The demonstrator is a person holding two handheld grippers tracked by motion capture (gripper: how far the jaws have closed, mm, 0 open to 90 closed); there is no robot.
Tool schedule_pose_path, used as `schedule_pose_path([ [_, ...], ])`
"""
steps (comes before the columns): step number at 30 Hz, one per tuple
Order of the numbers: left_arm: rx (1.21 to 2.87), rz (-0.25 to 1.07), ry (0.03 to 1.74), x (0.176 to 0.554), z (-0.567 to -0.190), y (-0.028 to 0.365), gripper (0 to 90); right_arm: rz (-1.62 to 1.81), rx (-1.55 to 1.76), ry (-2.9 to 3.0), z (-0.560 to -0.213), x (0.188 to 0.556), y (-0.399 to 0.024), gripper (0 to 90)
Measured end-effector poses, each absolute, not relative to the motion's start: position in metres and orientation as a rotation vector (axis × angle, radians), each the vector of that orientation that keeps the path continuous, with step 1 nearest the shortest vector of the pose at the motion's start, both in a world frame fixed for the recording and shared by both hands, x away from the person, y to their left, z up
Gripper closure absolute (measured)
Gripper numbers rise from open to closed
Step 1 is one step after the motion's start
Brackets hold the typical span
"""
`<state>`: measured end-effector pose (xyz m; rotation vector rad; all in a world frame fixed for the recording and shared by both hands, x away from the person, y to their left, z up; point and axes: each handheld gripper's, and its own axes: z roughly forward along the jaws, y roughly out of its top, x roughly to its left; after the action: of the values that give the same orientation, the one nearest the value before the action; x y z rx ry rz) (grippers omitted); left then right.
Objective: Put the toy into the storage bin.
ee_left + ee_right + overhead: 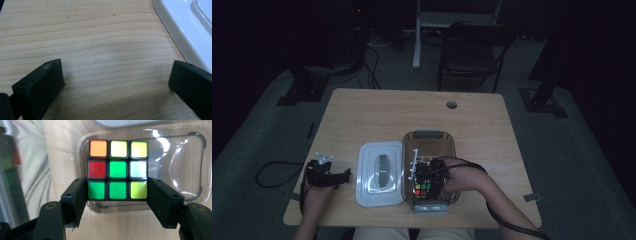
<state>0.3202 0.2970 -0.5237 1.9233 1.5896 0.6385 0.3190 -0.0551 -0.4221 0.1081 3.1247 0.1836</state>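
A scrambled puzzle cube with green, red, orange, yellow and white squares sits between the black jaws of my right gripper, which is shut on its bottom row. In the high view the cube and my right gripper are inside a clear plastic box at the table's near right. The box's white lid lies flat just left of it. My left gripper rests low over the wood at the near left, jaws wide apart, nothing between them, with the lid's edge beside one jaw.
The wooden table has a round cable hole at the back. A dark chair and a white desk leg stand beyond it. A cable loops off the left edge.
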Motion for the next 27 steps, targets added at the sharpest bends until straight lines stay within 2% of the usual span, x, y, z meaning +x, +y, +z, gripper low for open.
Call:
schedule_pose_path([
  [27, 1.923, 0.638, 1.589, 0.3201, -0.5237, 0.297, 0.6, 0.315, 0.18, 3.145, -0.415, 0.3215, -0.0644, 31.6],
])
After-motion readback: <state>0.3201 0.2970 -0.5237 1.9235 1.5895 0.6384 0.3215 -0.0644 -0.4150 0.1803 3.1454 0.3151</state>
